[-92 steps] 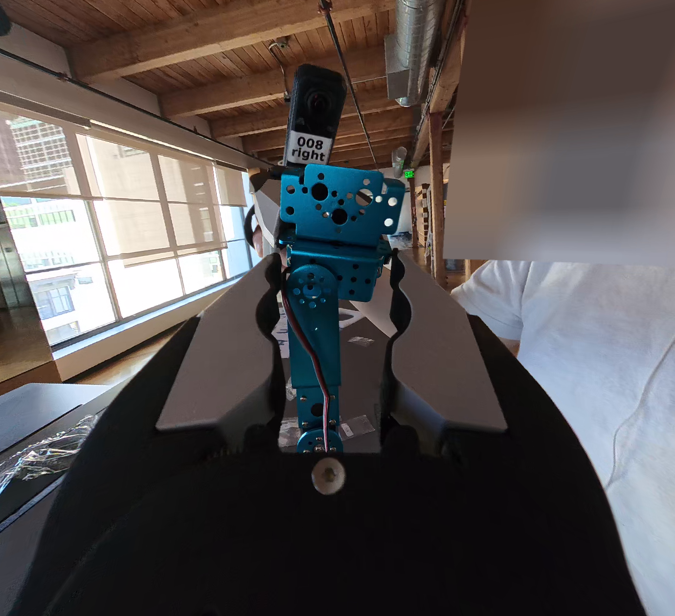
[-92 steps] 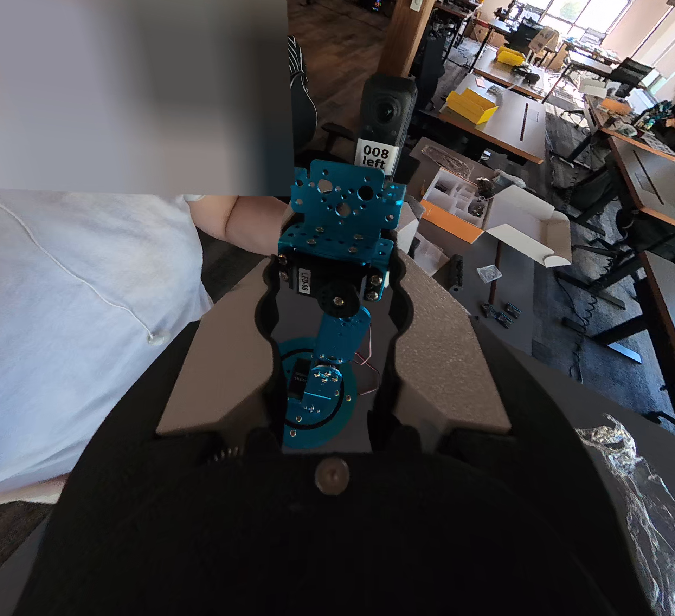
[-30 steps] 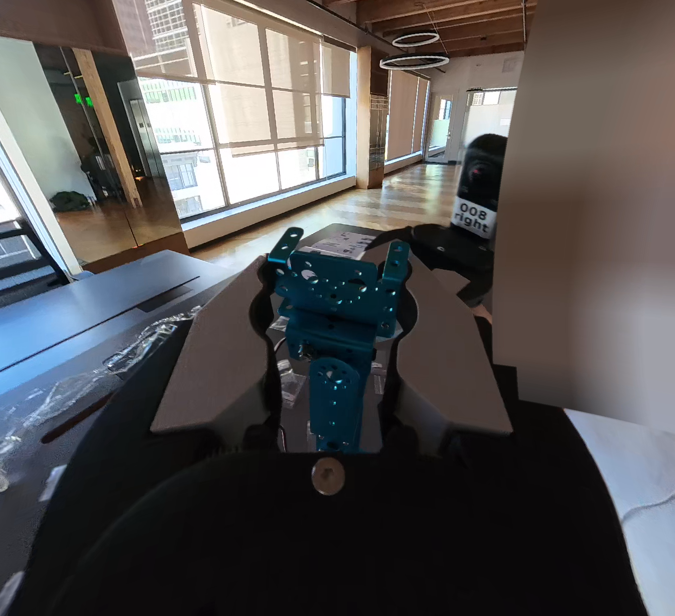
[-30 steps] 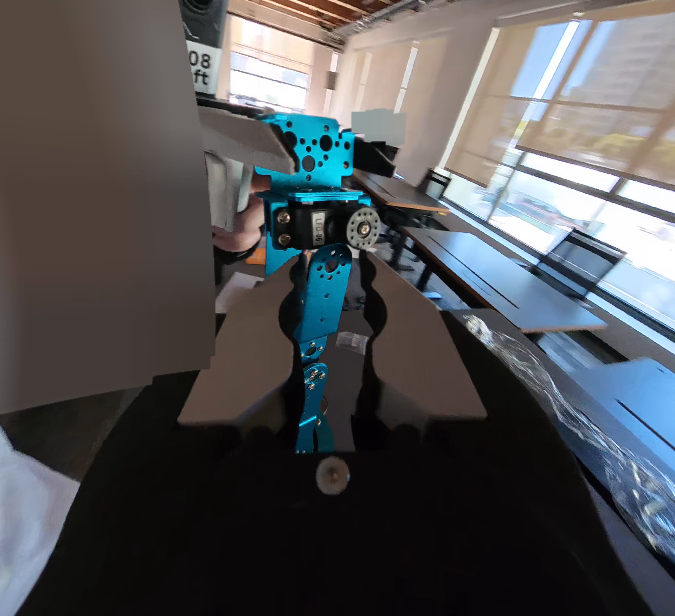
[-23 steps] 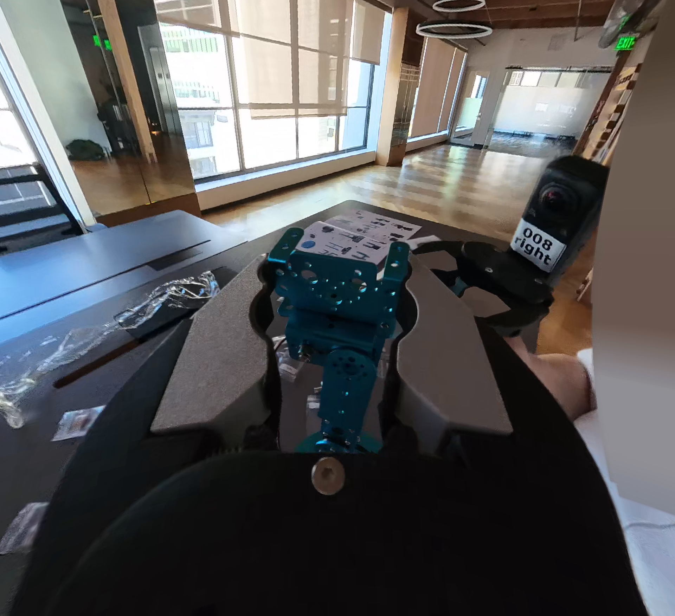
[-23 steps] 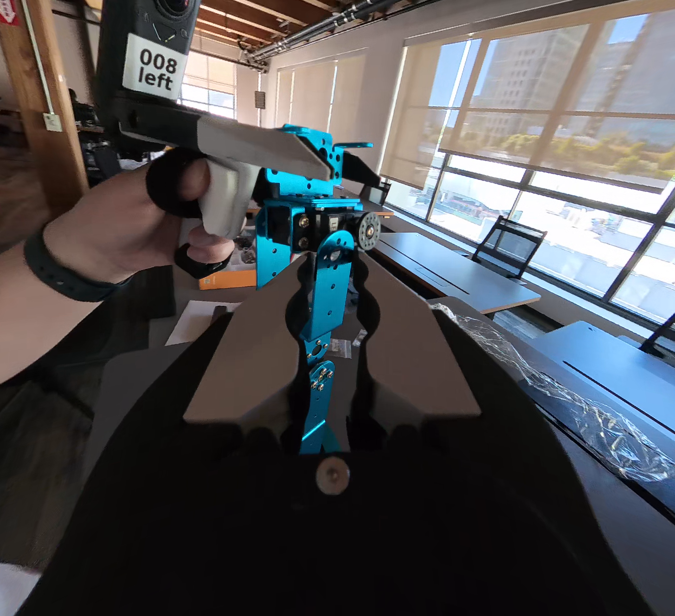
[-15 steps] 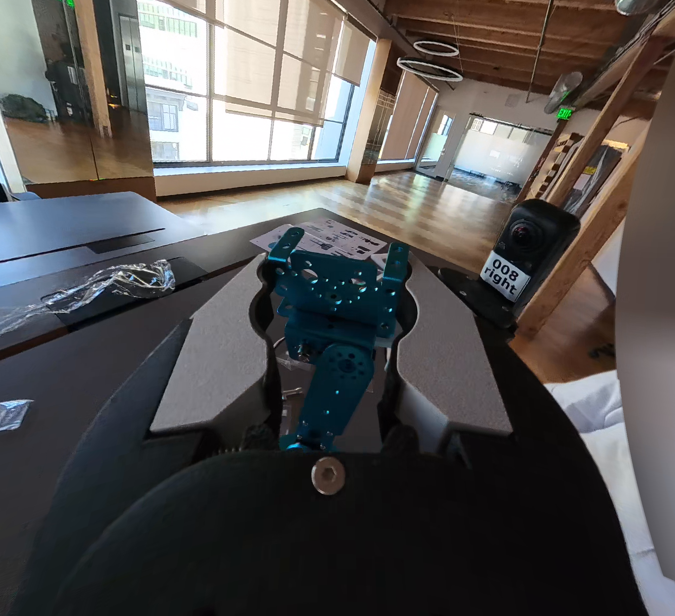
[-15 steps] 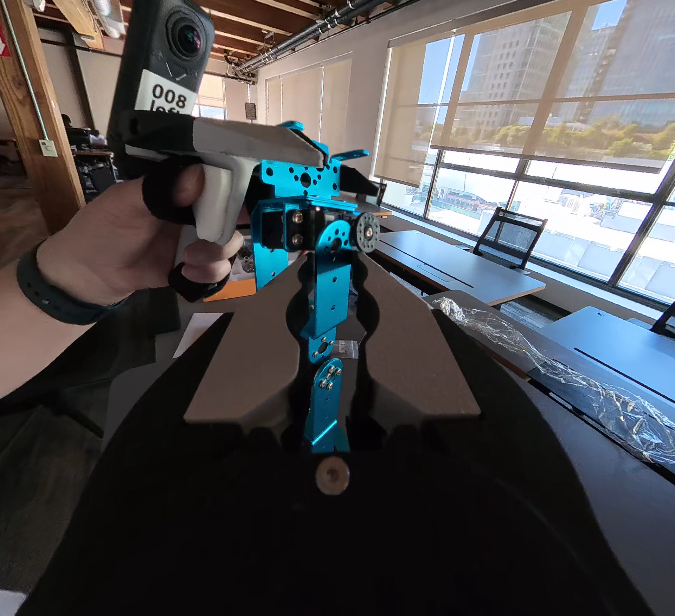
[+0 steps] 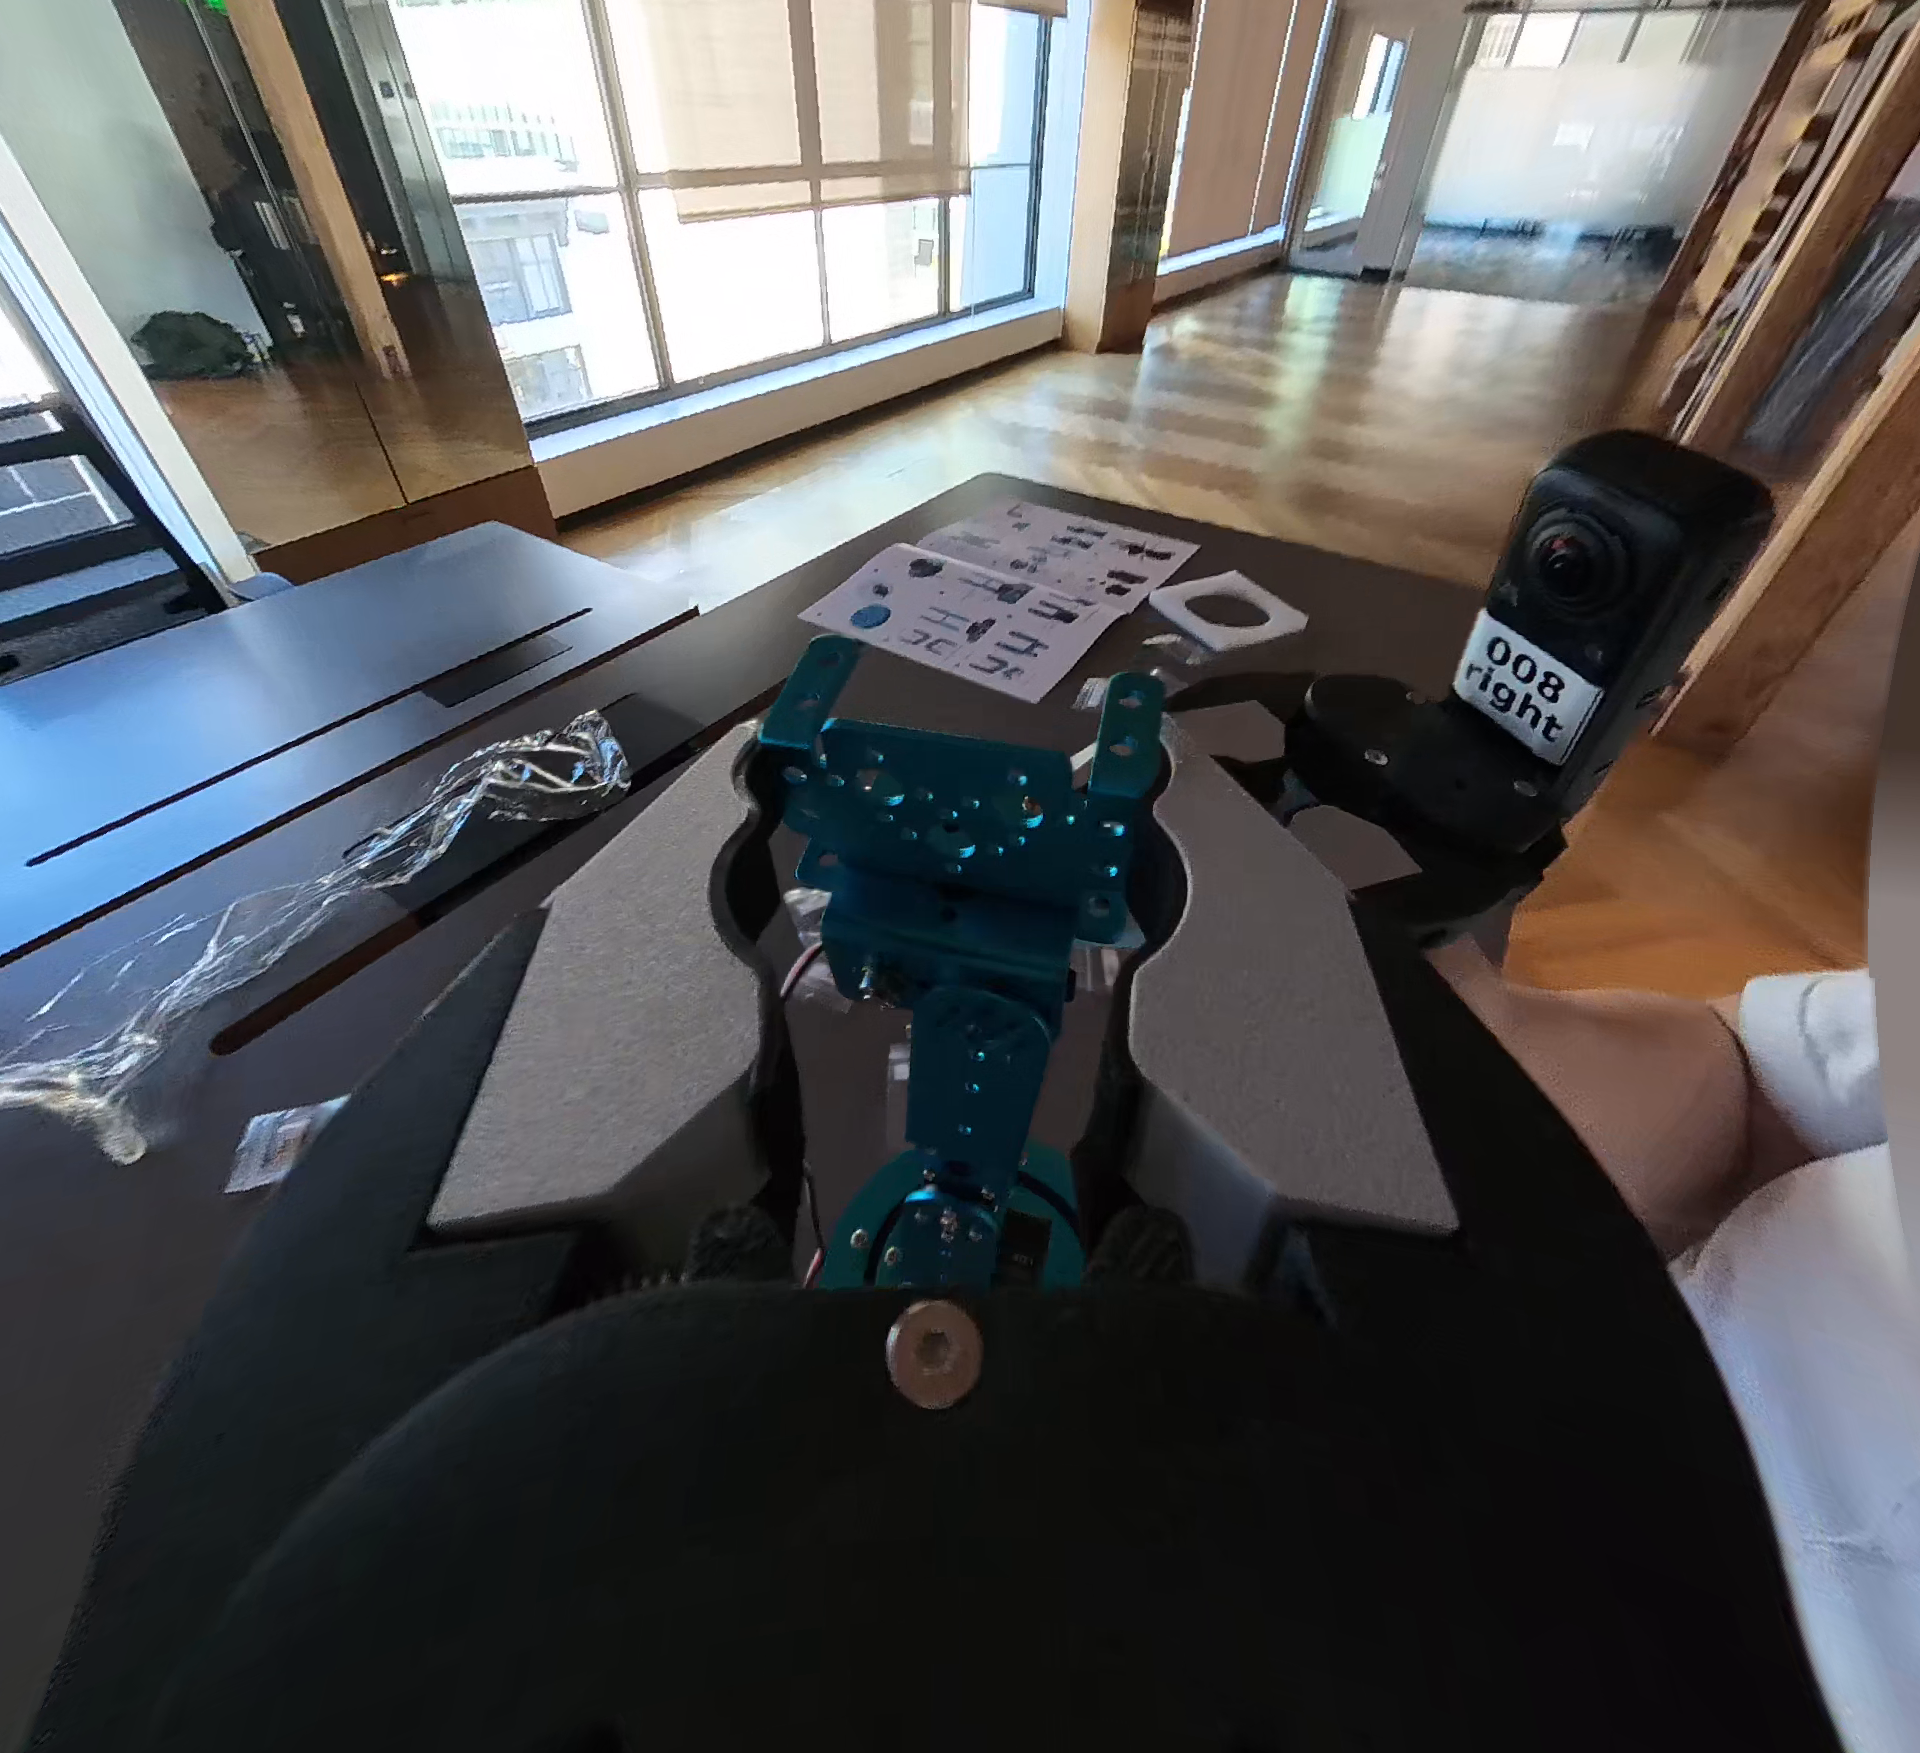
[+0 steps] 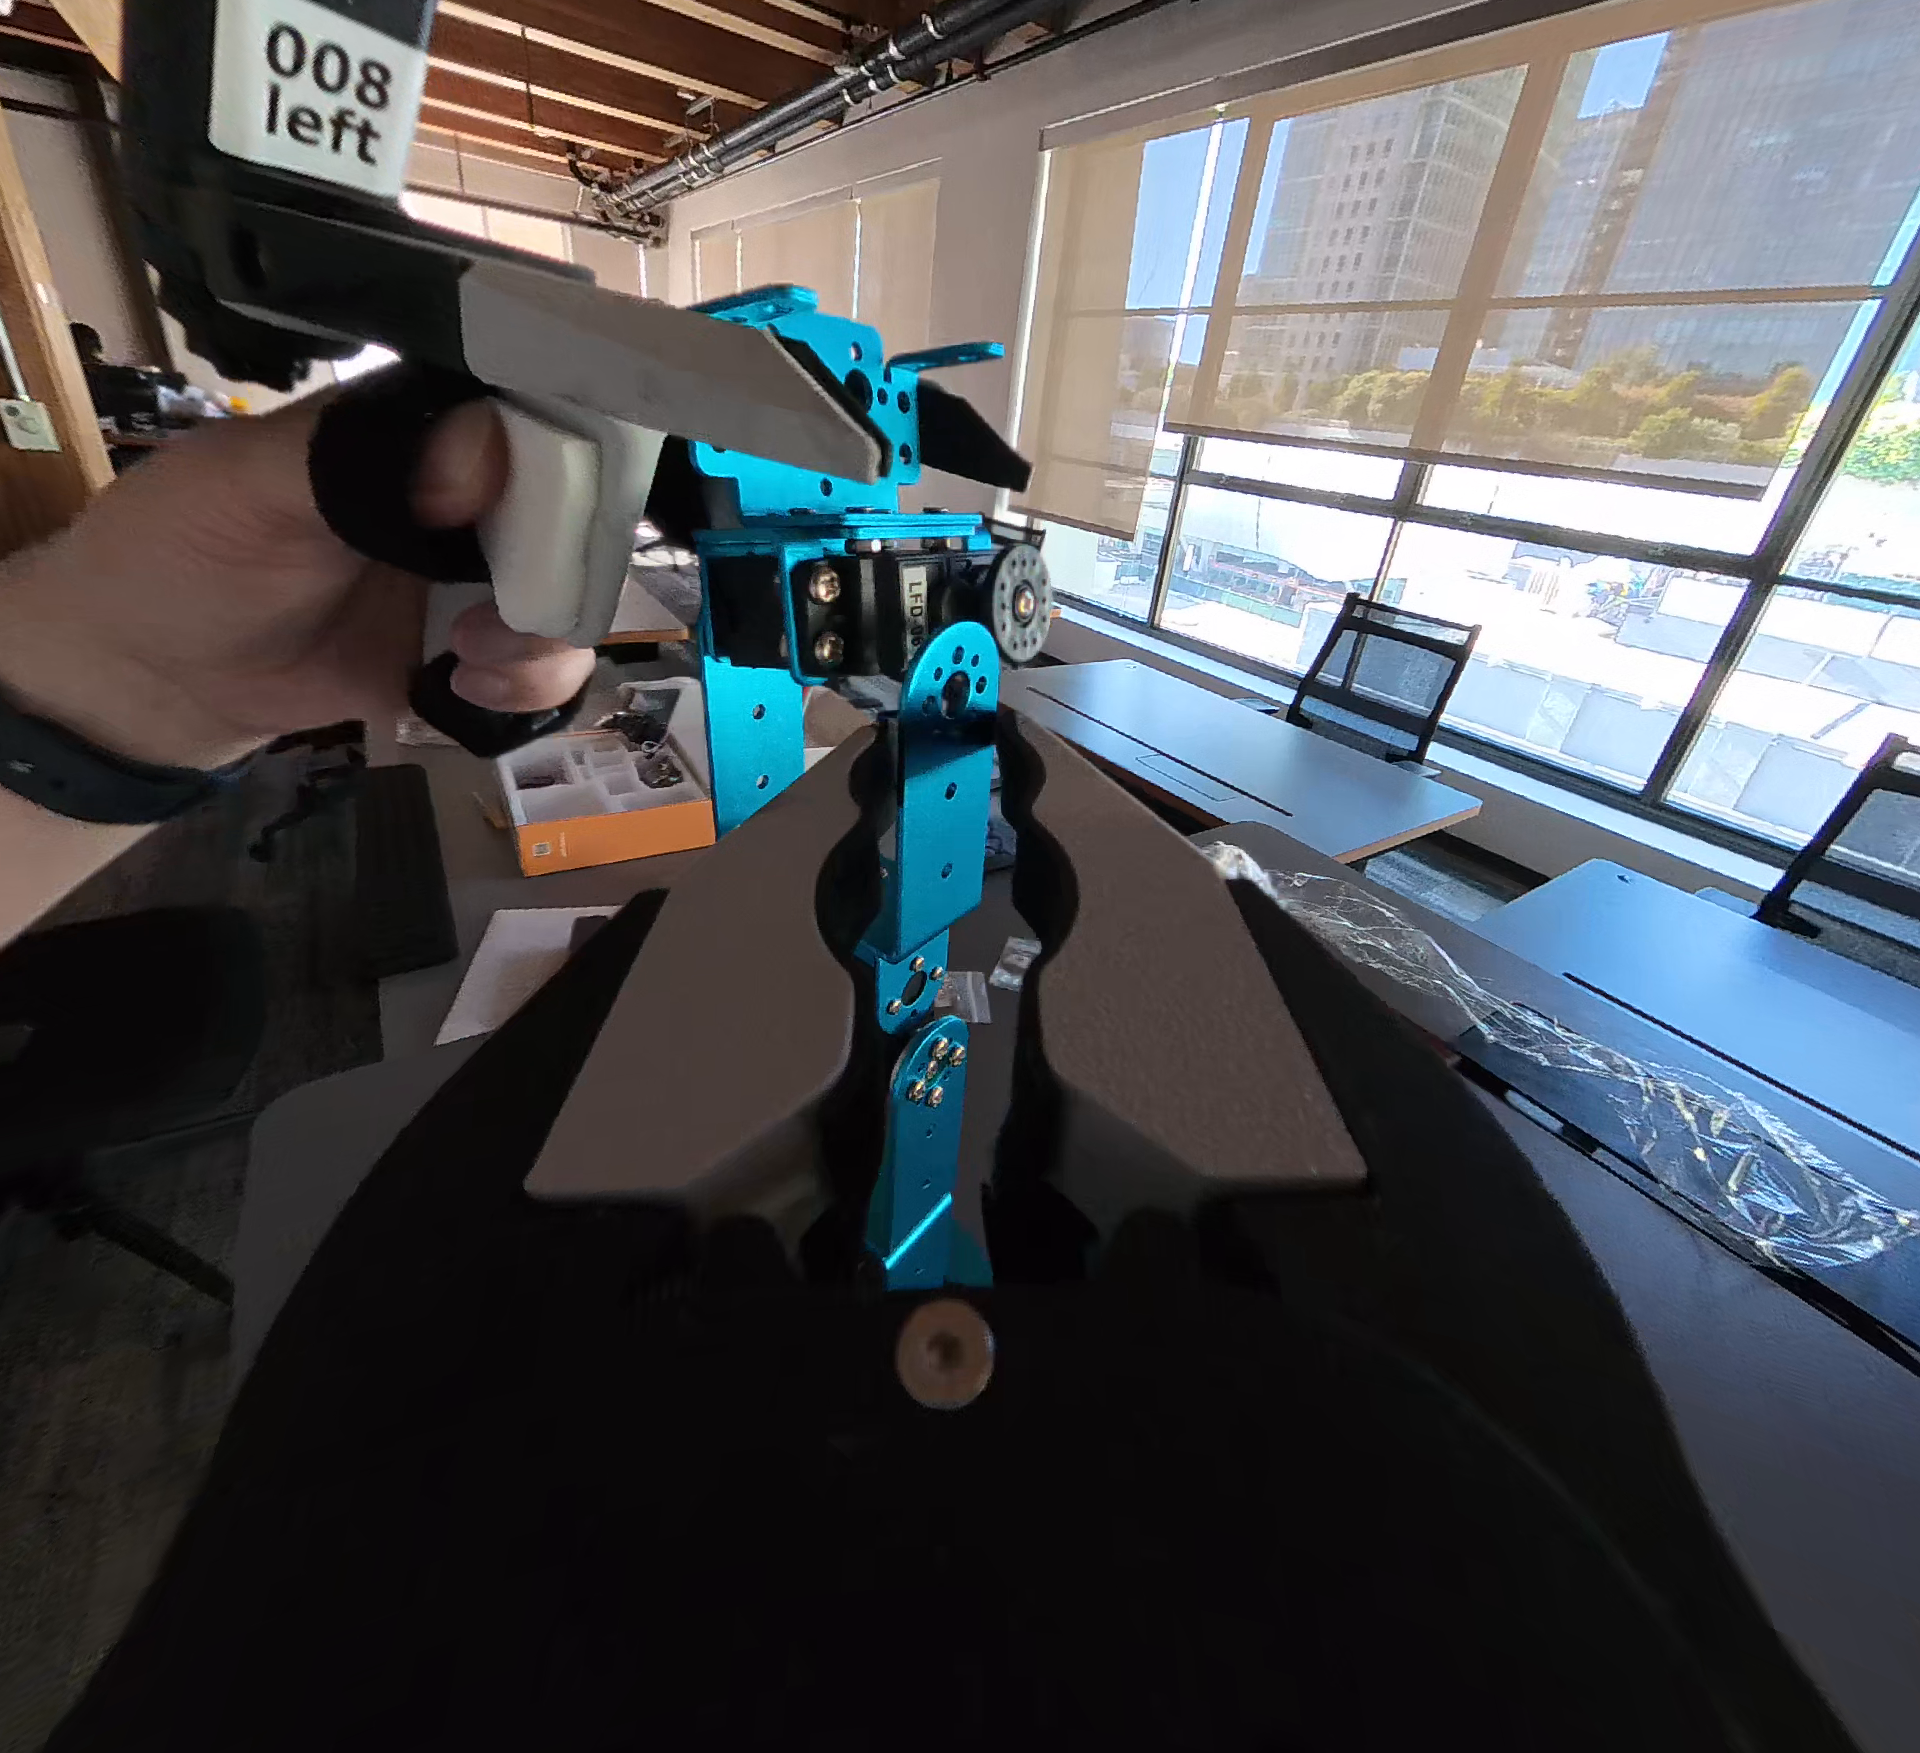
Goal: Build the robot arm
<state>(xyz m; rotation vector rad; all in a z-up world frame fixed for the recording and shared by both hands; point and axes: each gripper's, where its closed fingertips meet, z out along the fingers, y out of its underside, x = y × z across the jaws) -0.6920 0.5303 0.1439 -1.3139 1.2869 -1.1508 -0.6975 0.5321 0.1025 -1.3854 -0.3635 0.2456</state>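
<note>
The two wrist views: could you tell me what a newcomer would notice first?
A bright blue perforated metal servo-bracket assembly stands out mid-frame, clamped at its top by the left hand-held gripper and along its lower link by the right hand-held gripper. Crumpled clear plastic wrap lies on the dark table to the left.

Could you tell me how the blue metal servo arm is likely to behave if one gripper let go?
The blue servo arm looks rigid, being perforated metal brackets. It would probably hinge at its servo joints. Tall on a small round base, it seems apt to tip.
</note>
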